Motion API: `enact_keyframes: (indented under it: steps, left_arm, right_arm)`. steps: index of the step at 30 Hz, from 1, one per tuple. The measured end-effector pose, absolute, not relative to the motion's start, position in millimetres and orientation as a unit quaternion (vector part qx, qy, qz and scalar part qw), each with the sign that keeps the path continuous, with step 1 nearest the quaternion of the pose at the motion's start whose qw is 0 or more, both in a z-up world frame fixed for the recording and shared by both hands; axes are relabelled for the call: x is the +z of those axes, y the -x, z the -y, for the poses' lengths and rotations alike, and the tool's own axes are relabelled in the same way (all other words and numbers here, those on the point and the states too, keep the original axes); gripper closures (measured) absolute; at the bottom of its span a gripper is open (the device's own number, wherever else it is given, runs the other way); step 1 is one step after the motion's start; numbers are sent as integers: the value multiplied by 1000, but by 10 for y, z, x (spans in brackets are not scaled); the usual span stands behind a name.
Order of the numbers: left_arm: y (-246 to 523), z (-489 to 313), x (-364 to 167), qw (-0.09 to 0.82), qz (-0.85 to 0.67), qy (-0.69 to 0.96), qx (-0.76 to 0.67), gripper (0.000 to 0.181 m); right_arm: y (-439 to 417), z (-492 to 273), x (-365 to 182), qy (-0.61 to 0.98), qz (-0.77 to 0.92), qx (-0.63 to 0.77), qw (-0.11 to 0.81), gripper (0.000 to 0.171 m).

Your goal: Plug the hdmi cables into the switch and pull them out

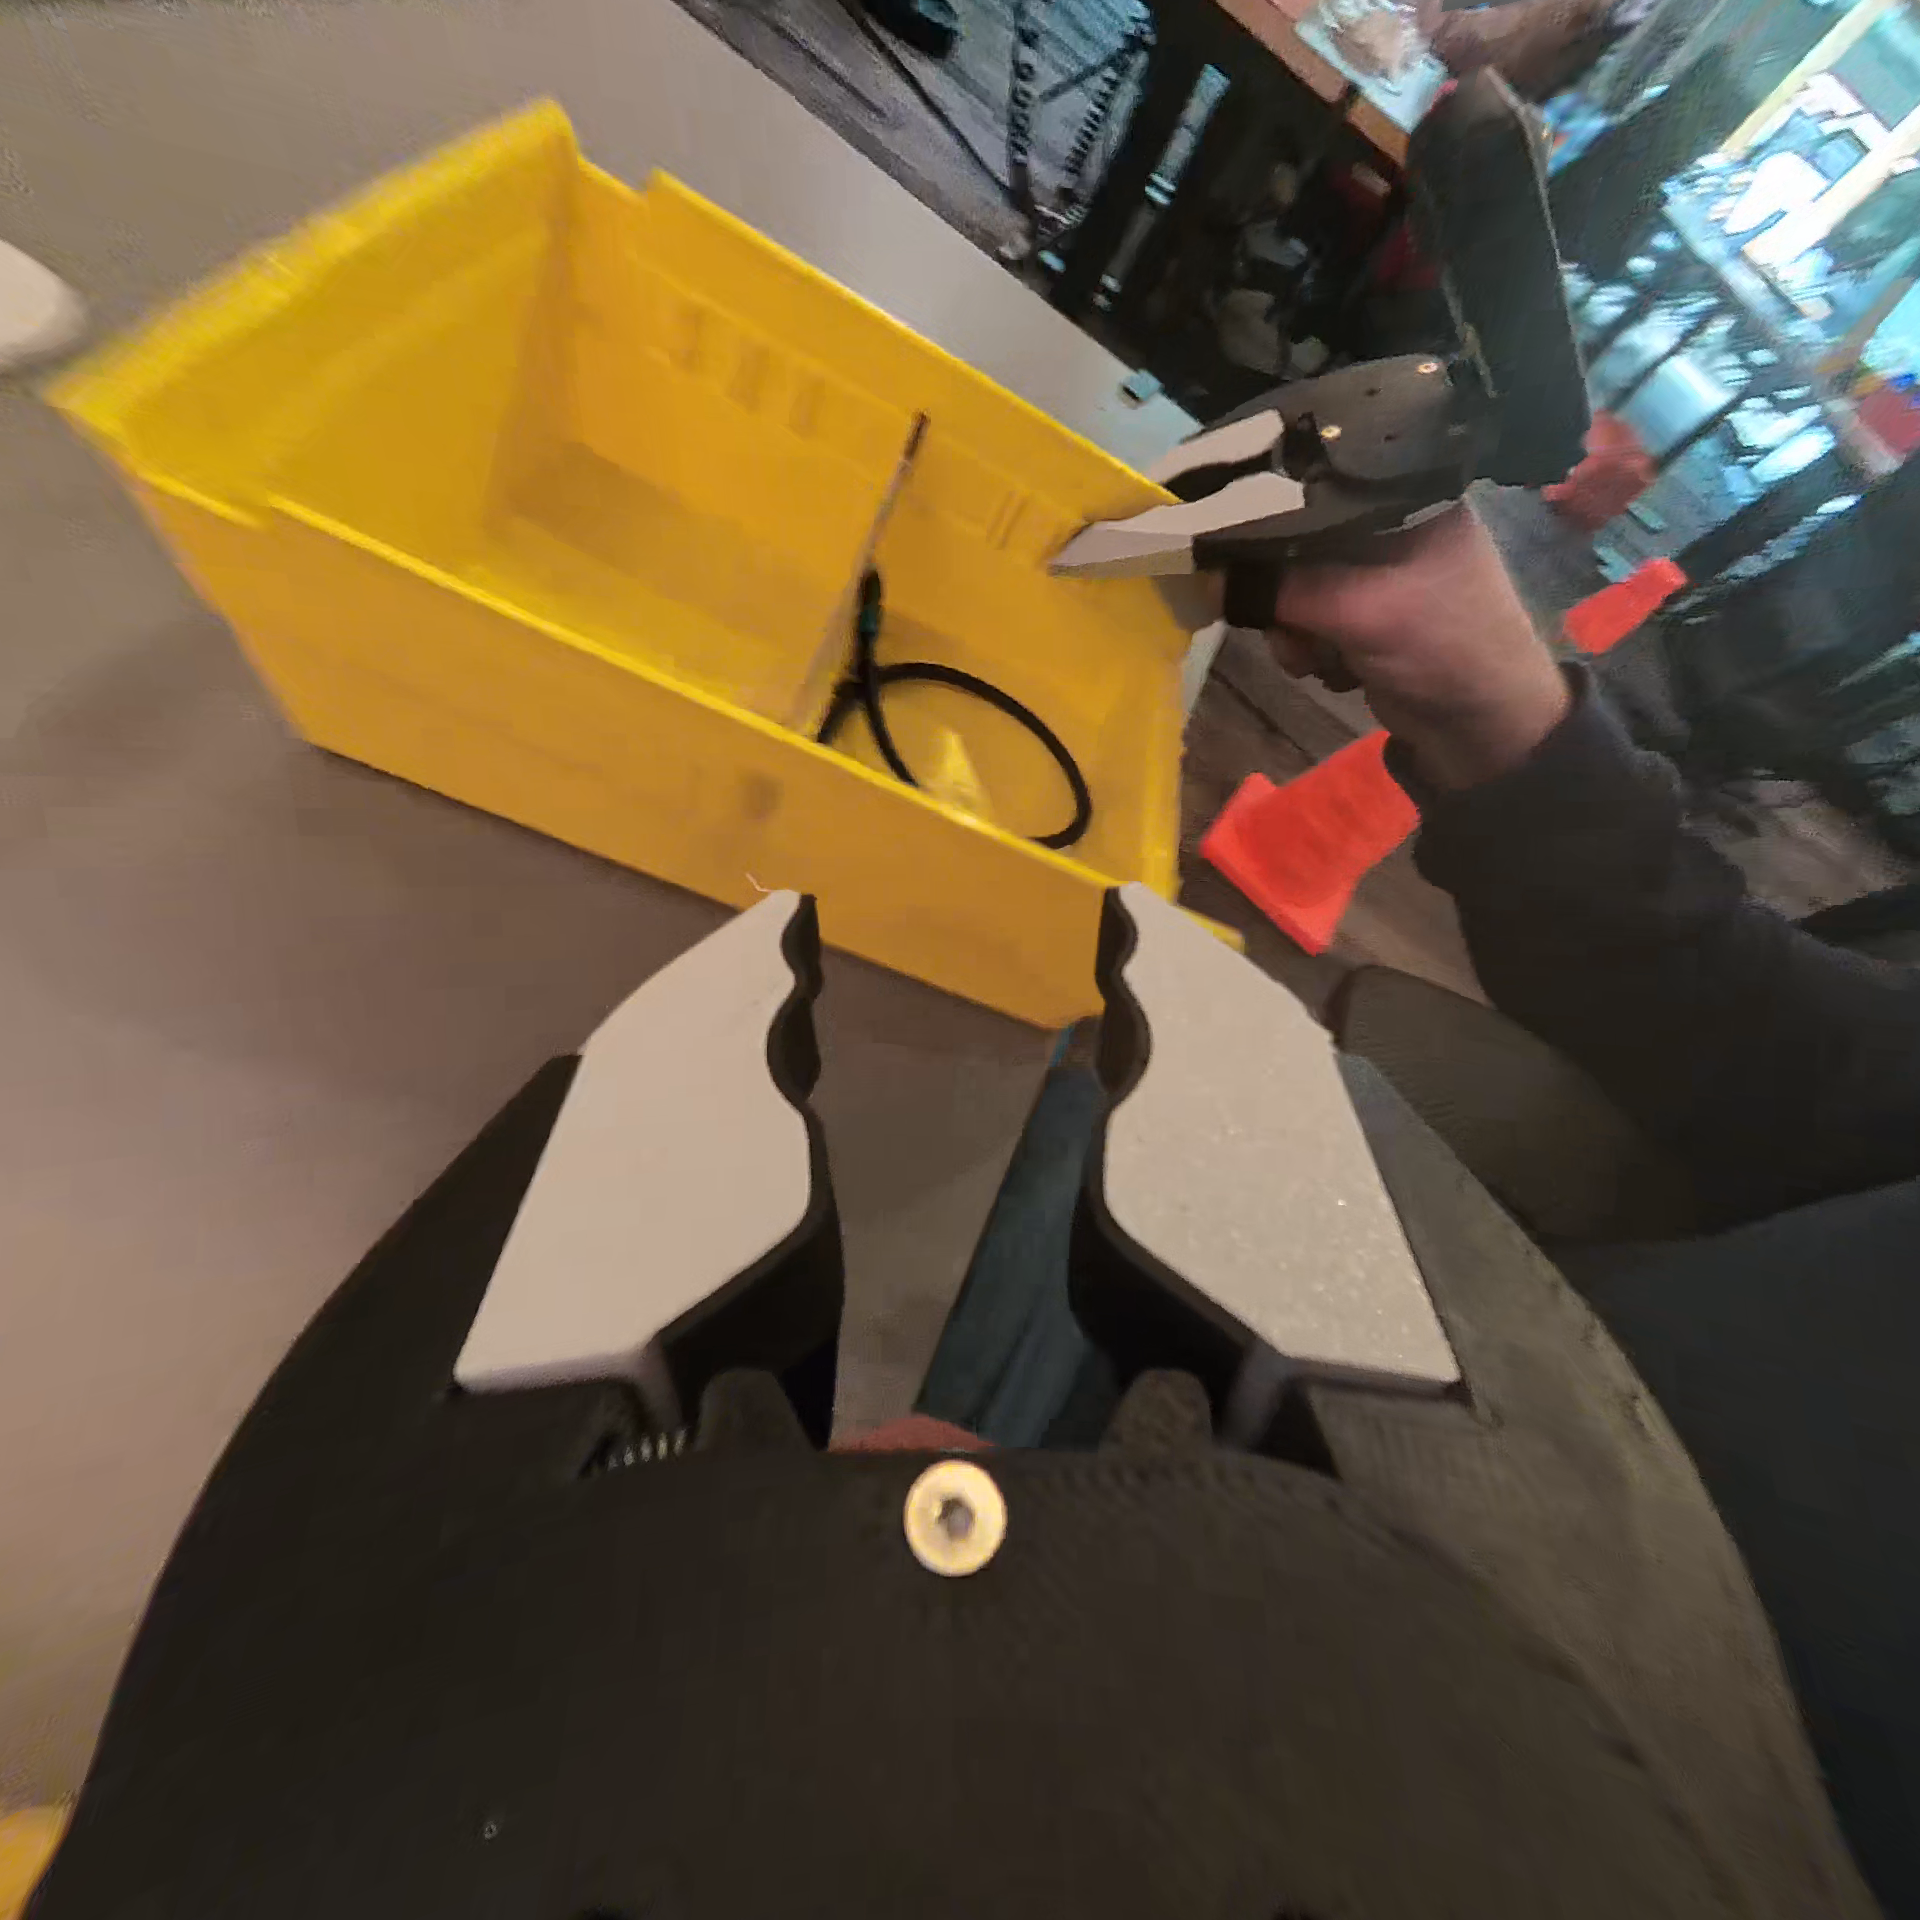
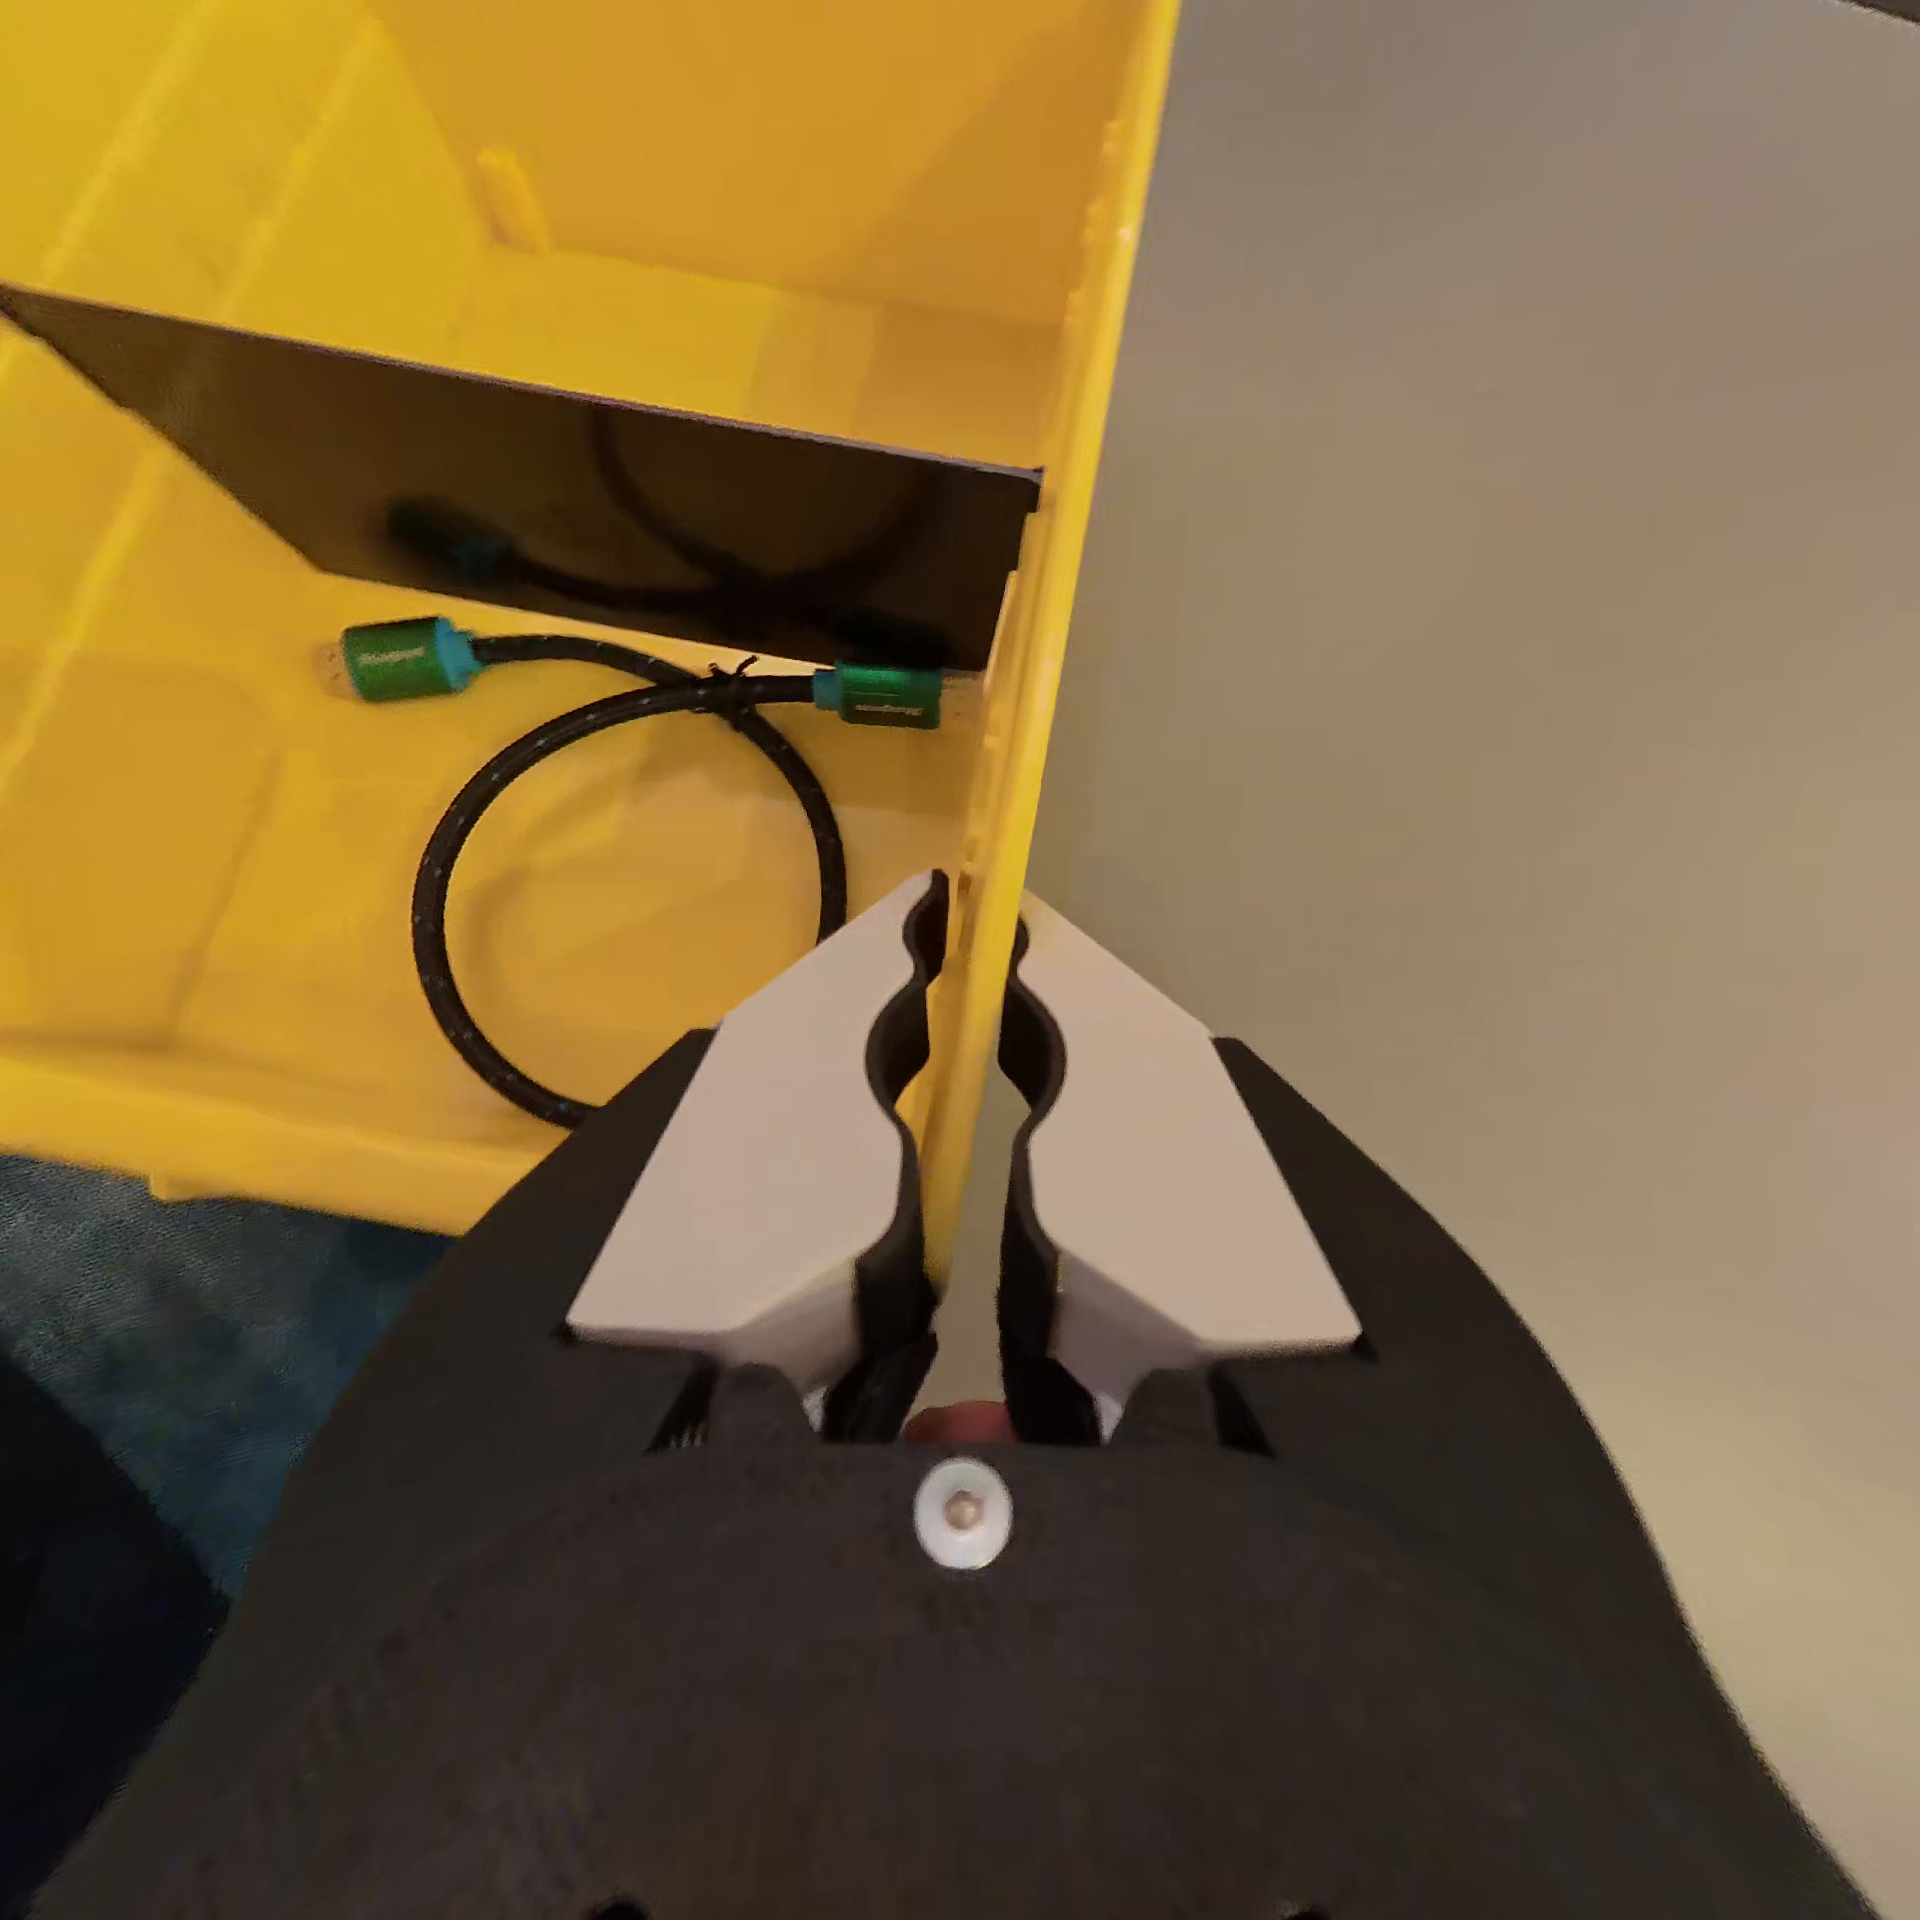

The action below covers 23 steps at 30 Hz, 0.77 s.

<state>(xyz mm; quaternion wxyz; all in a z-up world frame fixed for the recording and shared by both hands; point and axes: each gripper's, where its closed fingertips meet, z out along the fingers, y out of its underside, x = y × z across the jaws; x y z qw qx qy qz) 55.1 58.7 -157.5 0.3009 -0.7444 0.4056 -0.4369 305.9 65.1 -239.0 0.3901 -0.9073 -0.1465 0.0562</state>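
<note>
A yellow bin [image 1: 582, 665] sits on the grey table [image 1: 156, 831], split by a dark divider [image 2: 582, 488]; in the compartment on the near side of that divider lies the hdmi cable [image 2: 623, 862], coiled in a loop, its two green plugs just beside the divider (one almost touching the bin's side wall); the right gripper [image 2: 977, 935] straddles that wall's rim, fingers closed against it on either side; the left gripper [image 1: 956, 914] hovers just outside the bin's near wall, fingers spread wide, holding nothing.
</note>
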Motion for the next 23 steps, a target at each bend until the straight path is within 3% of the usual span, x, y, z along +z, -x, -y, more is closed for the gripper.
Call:
enact_keyframes:
  steps: [8,11,18,21,23]
  left_arm:
    - [1329,-1294,-1376,430,-302,825,-207,123]
    - [2064,-1380,-1509,418,-222,863,-177,106]
    - [3083,-1341,-1948,388,-120,905,-127,102]
    - [3157,-1342,-2190,353,-119,920,-126,104]
    - [3206,-1372,-2339,330,-120,928,-124,117]
  right_arm:
    - [-3286,-709,-2396,910,145,48,387,169]
    - [-3436,-697,-2398,912,132,41,387,168]
    - [-3943,-639,-2394,916,77,13,393,168]
    - [-4155,-610,-2393,917,53,1,395,168]
    - [-4272,-589,-2392,917,41,-4,397,168]
